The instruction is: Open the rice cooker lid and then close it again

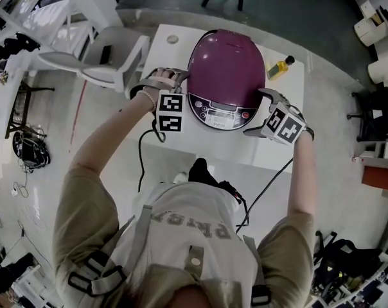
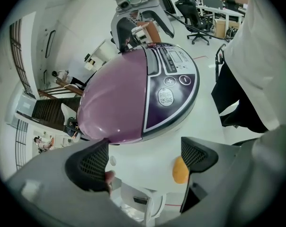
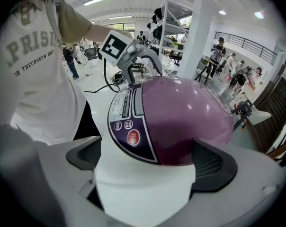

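The rice cooker [image 1: 225,66] stands on the white table [image 1: 290,88], its purple lid down and its control panel [image 1: 221,113] facing me. My left gripper [image 1: 178,81] is at the cooker's left side, open. In the left gripper view the cooker [image 2: 129,98] sits just ahead of the jaws [image 2: 145,157], with nothing between them. My right gripper [image 1: 258,113] is open at the cooker's right side. In the right gripper view its jaws [image 3: 147,160] straddle the cooker's white body [image 3: 143,183], below the lid [image 3: 185,112].
A yellow bottle [image 1: 281,67] stands on the table behind the cooker at the right. A small round disc [image 1: 173,39] lies at the far left corner. A white chair [image 1: 110,59] is left of the table. Cables [image 1: 142,153] hang off the near edge.
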Motion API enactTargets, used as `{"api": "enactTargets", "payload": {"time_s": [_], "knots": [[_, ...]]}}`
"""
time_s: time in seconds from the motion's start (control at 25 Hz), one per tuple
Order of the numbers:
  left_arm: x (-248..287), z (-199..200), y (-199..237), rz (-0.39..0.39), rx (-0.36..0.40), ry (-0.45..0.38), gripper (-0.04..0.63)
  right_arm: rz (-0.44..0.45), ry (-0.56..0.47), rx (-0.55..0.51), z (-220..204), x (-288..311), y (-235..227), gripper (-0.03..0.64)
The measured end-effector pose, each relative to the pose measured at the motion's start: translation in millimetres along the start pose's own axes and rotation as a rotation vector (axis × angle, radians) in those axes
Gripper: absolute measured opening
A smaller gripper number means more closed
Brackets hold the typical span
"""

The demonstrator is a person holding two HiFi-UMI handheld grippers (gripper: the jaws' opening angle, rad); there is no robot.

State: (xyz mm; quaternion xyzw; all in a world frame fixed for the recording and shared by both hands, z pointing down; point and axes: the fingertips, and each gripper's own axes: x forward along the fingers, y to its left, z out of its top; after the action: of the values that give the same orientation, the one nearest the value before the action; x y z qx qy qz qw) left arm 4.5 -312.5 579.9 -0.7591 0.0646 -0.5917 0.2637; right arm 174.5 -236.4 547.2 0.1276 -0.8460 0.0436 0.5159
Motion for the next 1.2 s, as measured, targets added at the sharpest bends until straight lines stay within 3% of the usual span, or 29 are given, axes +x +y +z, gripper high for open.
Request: {"api": "enactTargets", "payload": {"time_s": [0.24,0.36,0.52,0.64,0.8,0.92,1.04,1.12,1.2], "knots": [[-4,1,5,-0.002,-0.009,-0.027,0.488,-0.008,-0.044,-0.001,1,0,0,0.572],[-17,6,16,0.022,-0.016,-0.048,0.488,-0.055,-0.094,0.002,6,-5,-2,0.572],[-45,11,21,0.005,-0.056,-0.113,0.488,-0.164,-0.259,0.061,34,-34,-9,0.572],[-72,21,27,0.019,-0.163,-0.224,0.486,-0.258,-0.416,0.109,54,-60,-9,0.572],[-105,29,42,0.142,-0.324,-0.359,0.485,-0.413,-0.658,0.179,73,-96,-6,0.569],[-126,27,51,0.300,-0.451,-0.468,0.482,-0.530,-0.798,0.238,81,-112,3,0.565],[-151,21,60,0.506,-0.587,-0.562,0.443,-0.610,-0.832,0.269,85,-110,18,0.555],[-163,18,57,0.571,-0.667,-0.608,0.431,-0.659,-0.843,0.290,86,-108,27,0.544],[-172,18,51,0.600,-0.743,-0.652,0.398,-0.711,-0.873,0.334,85,-110,34,0.488]]}}
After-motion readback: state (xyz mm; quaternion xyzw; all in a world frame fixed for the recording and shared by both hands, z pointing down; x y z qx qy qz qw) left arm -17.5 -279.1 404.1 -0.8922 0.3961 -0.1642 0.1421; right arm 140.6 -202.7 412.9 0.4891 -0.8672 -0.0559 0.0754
